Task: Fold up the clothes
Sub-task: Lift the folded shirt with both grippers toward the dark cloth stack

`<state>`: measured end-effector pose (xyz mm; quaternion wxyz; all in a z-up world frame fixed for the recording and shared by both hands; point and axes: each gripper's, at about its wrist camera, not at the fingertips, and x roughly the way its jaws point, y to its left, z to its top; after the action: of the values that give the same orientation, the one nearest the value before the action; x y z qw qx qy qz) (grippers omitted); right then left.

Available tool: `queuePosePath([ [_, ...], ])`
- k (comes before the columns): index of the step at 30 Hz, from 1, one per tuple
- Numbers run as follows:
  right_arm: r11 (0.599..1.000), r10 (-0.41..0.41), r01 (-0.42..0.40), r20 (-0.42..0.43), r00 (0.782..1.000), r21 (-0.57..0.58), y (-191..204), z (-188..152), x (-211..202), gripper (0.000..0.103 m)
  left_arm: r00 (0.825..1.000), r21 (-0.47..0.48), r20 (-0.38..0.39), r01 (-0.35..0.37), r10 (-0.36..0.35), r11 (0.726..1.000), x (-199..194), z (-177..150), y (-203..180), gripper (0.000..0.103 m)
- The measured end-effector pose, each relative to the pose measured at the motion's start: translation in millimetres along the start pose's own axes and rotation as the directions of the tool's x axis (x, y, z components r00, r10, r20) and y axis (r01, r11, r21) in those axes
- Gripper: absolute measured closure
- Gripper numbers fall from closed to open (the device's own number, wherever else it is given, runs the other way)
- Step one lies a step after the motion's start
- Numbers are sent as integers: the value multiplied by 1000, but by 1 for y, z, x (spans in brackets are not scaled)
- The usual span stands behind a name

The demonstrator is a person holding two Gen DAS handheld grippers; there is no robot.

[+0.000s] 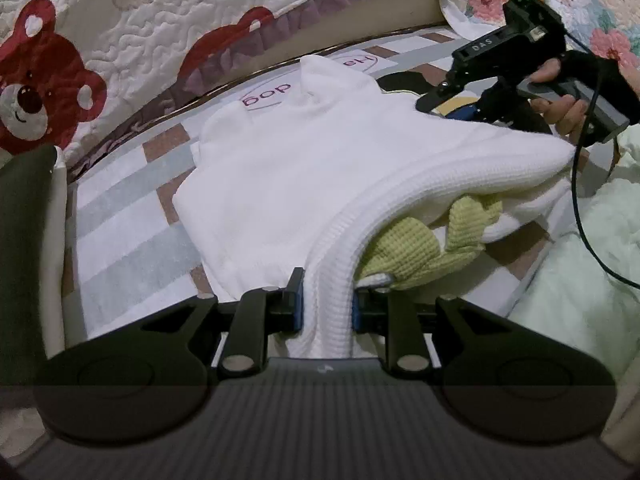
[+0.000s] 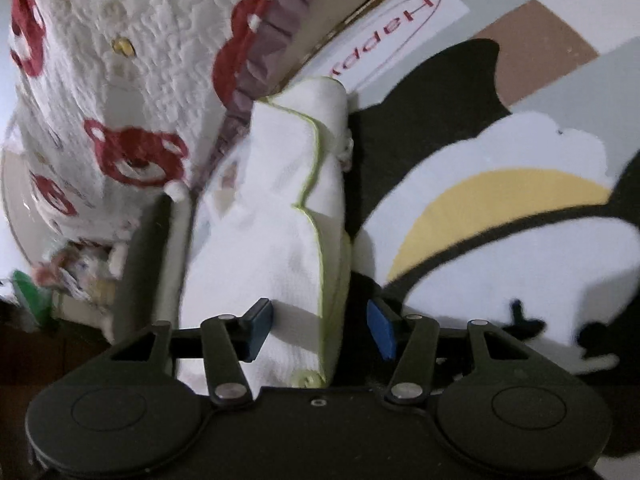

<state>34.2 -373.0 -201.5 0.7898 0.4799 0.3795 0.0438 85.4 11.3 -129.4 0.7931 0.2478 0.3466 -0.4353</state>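
A white knit garment [image 1: 320, 152] lies spread on a striped rug. My left gripper [image 1: 326, 300] is shut on its thick ribbed edge [image 1: 340, 256], which rises from the jaws toward the right. A light green knit part [image 1: 416, 248] shows under that raised edge. In the left wrist view my right gripper [image 1: 436, 98], held by a hand [image 1: 560, 104], sits at the garment's far right side. In the right wrist view that gripper [image 2: 320, 320] is open, and a white fold with green trim [image 2: 316, 168] of the garment [image 2: 280, 220] lies between its blue pads [image 2: 260, 326].
A quilt with red bears [image 1: 140, 40] hangs along the far side of the rug [image 1: 120, 208]. A dark upright object [image 1: 28, 240] stands at the left. A black cable [image 1: 580, 208] runs down past the person's pale clothing [image 1: 580, 300]. The rug's black, white and yellow pattern [image 2: 500, 200] lies to the right.
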Motion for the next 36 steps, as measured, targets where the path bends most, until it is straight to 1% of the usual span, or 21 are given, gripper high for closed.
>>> queuePosePath([
  [3, 1000, 23, -23, 5, 1000, -3, 1, 10, 9, 45, 1000, -17, -1, 7, -7, 1000, 1, 2, 2, 82],
  [8, 993, 8, -5, 26, 1000, -118, 21, 38, 44, 44, 1000, -20, -7, 8, -8, 1000, 3, 3, 2, 82],
  [10, 987, 7, -1, 40, 999, -162, 29, 49, 59, 40, 1000, -19, -8, 5, -6, 1000, 5, 2, 1, 81],
  [11, 978, 1, 8, 45, 999, -207, 36, 50, 61, 35, 1000, -29, -7, 8, -8, 1000, 5, 2, 1, 81],
  [13, 951, -15, 31, 56, 998, -307, 50, 49, 62, 35, 1000, -52, -6, 12, -13, 999, 7, 3, 3, 83],
  [14, 933, -22, 43, 62, 998, -356, 58, 49, 63, 56, 1000, -58, -4, 11, -12, 998, 6, 4, 2, 84],
  [15, 913, -30, 55, 69, 997, -404, 65, 48, 64, 76, 1000, -41, 10, 0, 1, 999, 4, 6, 0, 85],
  [17, 865, -43, 78, 83, 996, -496, 80, 48, 65, 78, 999, -3, 44, -26, 26, 1000, -2, 9, -6, 86],
  [19, 832, -23, 93, 133, 991, -547, 95, 41, 50, 79, 996, 34, 77, -51, 48, 998, -9, 12, -11, 86],
  [21, 784, -17, 126, 181, 983, -608, 115, 31, 35, 79, 992, 69, 102, -77, 70, 995, -15, 16, -14, 86],
  [23, 756, -7, 143, 210, 978, -639, 134, 25, 23, 79, 988, 94, 129, -99, 87, 991, -20, 19, -14, 87],
  [26, 715, 8, 168, 248, 969, -679, 162, 15, 6, 80, 982, 84, 159, -114, 100, 990, -26, 23, -9, 87],
  [29, 694, 10, 192, 277, 961, -693, 184, 4, -10, 80, 976, 67, 192, -116, 101, 991, -33, 25, -2, 87],
  [33, 658, -7, 231, 301, 954, -717, 207, -10, -28, 80, 966, 97, 238, -131, 105, 987, -50, 24, -2, 87],
  [36, 638, -3, 242, 311, 950, -731, 223, -15, -28, 80, 959, 109, 257, -153, 120, 982, -59, 23, 1, 87],
])
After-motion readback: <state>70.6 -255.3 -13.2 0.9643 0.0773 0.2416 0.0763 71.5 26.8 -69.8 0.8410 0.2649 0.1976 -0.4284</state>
